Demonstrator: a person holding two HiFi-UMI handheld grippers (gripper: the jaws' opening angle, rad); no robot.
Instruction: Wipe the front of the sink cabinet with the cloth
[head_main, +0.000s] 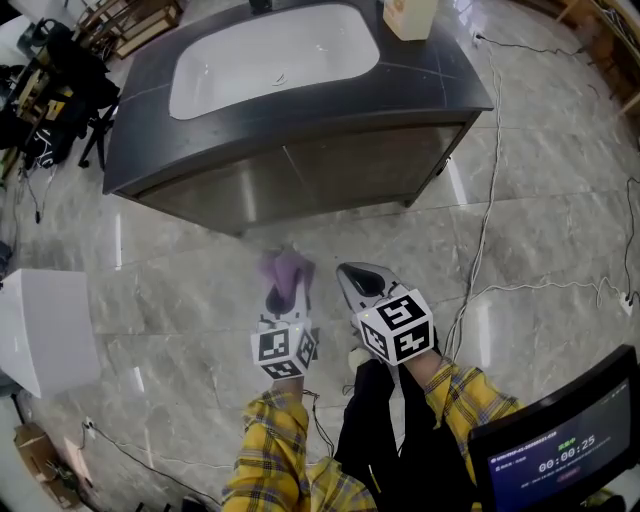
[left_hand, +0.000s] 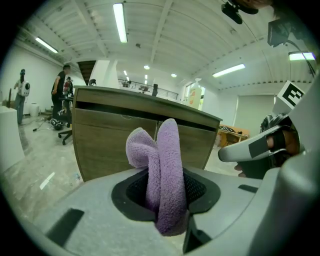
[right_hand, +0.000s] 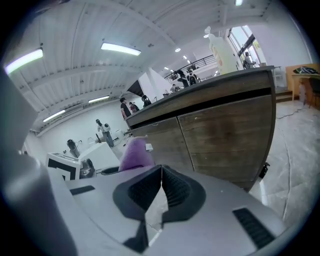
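The sink cabinet (head_main: 300, 180) stands ahead with wood-grain doors (left_hand: 125, 145) (right_hand: 225, 140), a dark countertop and a white basin (head_main: 270, 55). My left gripper (head_main: 285, 285) is shut on a lilac fleecy cloth (head_main: 287, 268) (left_hand: 162, 170), whose folds stick up out of the jaws. The cloth is held a short way in front of the cabinet doors, apart from them. My right gripper (head_main: 362, 280) (right_hand: 161, 192) is beside it on the right, shut with nothing between its pads. In the right gripper view the cloth (right_hand: 134, 152) shows to the left.
A pale bottle (head_main: 410, 15) stands on the countertop's right rear. Cables (head_main: 490, 200) trail over the marble floor to the right. A white box (head_main: 45, 330) sits at left, black equipment (head_main: 50, 90) at far left, a timer screen (head_main: 560, 450) at bottom right. People stand in the background (left_hand: 62, 85).
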